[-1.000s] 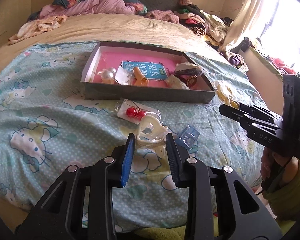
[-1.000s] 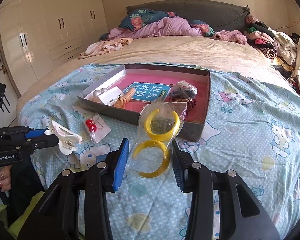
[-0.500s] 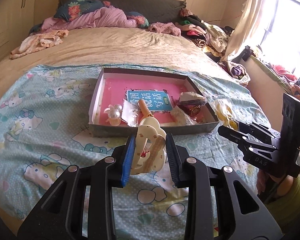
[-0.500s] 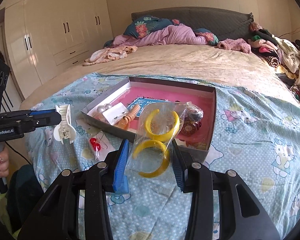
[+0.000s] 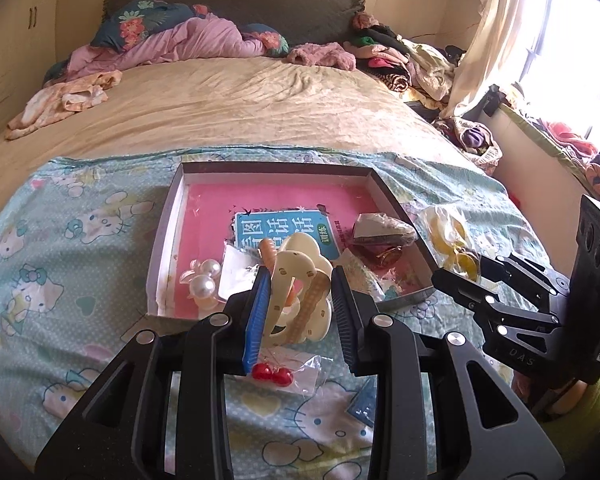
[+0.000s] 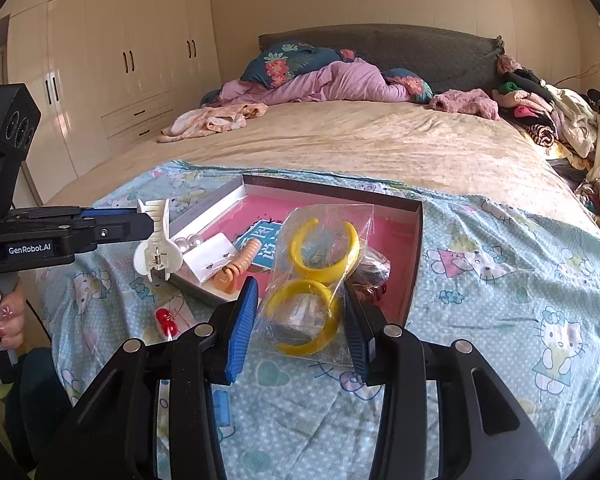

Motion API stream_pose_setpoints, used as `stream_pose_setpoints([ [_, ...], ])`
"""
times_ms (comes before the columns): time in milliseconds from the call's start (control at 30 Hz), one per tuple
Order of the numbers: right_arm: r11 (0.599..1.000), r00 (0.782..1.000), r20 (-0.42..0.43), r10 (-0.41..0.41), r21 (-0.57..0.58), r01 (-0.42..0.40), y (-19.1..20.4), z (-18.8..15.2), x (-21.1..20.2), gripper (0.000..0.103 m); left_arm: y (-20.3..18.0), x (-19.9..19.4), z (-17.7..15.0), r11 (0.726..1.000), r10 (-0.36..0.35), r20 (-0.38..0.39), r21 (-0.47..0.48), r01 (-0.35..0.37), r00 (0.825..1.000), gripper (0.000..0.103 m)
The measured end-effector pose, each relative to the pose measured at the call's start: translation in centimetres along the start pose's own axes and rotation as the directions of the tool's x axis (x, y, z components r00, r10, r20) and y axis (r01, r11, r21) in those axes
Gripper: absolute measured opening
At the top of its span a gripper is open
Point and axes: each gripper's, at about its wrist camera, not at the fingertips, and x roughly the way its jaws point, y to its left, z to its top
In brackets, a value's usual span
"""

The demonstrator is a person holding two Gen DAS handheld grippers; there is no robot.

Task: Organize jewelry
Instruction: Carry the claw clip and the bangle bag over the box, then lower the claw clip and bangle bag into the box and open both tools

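Note:
My left gripper [image 5: 300, 312] is shut on a cream heart-shaped hair claw [image 5: 300, 292], held in the air just before the near wall of the grey box with a pink floor [image 5: 275, 168]. The claw [image 6: 155, 246] and left gripper [image 6: 139, 226] also show in the right wrist view. My right gripper [image 6: 300, 320] is shut on a clear bag of yellow earrings [image 6: 316, 280], held above the bed near the box's right front corner [image 6: 416, 248]; the bag also shows in the left wrist view [image 5: 454, 244]. A bag with red cherry earrings [image 5: 273, 374] lies on the sheet.
The box holds pearl clips [image 5: 201, 280], an orange spiral hair tie [image 6: 237, 266], a blue card [image 5: 283, 228] and bagged brown items [image 5: 382, 240]. A small blue packet [image 5: 364, 404] lies on the Hello Kitty sheet. Clothes pile [image 5: 404, 56] at the far right; wardrobes [image 6: 111, 64] stand left.
My left gripper lifted the hair claw off the sheet and carried it up toward the box. My right gripper, still holding the earring bag, drifted slightly closer to the box.

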Motion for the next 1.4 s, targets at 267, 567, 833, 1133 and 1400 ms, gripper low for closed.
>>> stream_pose_setpoints([
  [267, 1.000, 1.000, -0.016, -0.011, 0.004, 0.011, -1.1, 0.1, 1.2, 0.040, -0.9, 2.7, 1.0, 1.000, -0.006, -0.031, 0.019, 0.007, 0.999, 0.023],
  [567, 1.000, 0.999, -0.031, -0.009, -0.010, 0.008, -1.4, 0.1, 2.5, 0.040, -1.2, 5.4, 1.1, 0.999, -0.015, -0.077, 0.028, 0.017, 0.997, 0.023],
  [833, 0.999, 0.999, -0.044, -0.010, -0.033, 0.009, -1.5, 0.3, 3.7, 0.040, -1.1, 6.9, 1.1, 1.000, -0.010, -0.100, 0.029, 0.013, 0.995, 0.023],
  [1133, 0.999, 0.997, -0.070, -0.011, -0.052, 0.008, -1.4, 0.2, 5.1, 0.040, -0.9, 7.8, 1.0, 1.000, -0.012, -0.116, 0.027, 0.016, 0.993, 0.023],
  [1400, 0.998, 0.995, -0.104, -0.013, -0.064, 0.006, -1.3, 0.1, 6.7, 0.040, -0.8, 8.0, 1.1, 1.000, -0.011, -0.119, 0.027, 0.014, 0.993, 0.026],
])
